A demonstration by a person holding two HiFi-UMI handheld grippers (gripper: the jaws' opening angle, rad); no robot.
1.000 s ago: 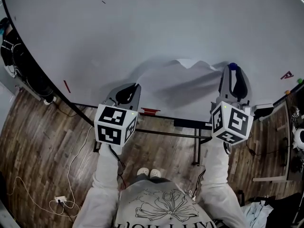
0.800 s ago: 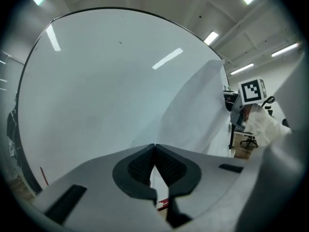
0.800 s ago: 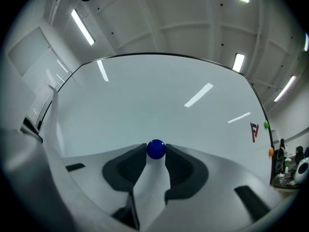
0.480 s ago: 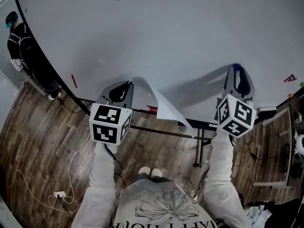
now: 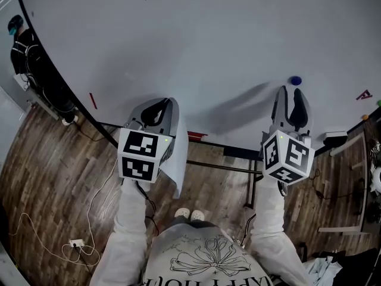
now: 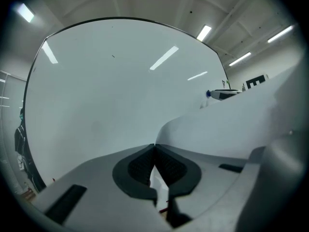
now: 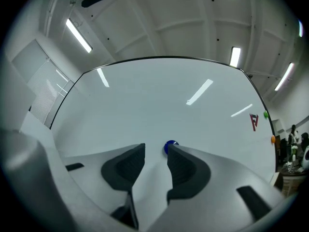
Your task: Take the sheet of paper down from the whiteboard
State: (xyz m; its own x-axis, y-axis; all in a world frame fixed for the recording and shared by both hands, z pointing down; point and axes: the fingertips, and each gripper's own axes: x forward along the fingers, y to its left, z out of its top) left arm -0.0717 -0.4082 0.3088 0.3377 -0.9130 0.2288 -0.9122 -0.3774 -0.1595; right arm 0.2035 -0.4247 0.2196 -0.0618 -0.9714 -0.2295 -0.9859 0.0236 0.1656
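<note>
The white sheet of paper (image 5: 177, 167) is off the whiteboard (image 5: 208, 40) and hangs limp beside my left gripper (image 5: 162, 102), which is shut on its edge. In the left gripper view the sheet (image 6: 231, 124) curls away to the right from the closed jaws of that gripper (image 6: 154, 146). My right gripper (image 5: 290, 92) points at the board just below a blue round magnet (image 5: 294, 80). Its jaws are opening and hold nothing. In the right gripper view the magnet (image 7: 170, 146) sits on the board just beyond the gripper (image 7: 155, 151).
A black tray ledge (image 5: 241, 154) runs under the board with a red object (image 5: 199, 137) on it. A red letter magnet (image 5: 362, 94) sticks at the right and a red mark (image 5: 92, 100) at the left. A person (image 5: 21, 37) stands far left. Cables (image 5: 77, 249) lie on the wood floor.
The sheet's top came free of the blue magnet, swung down and now hangs from the left gripper. The right gripper drew back below the magnet and opened wider.
</note>
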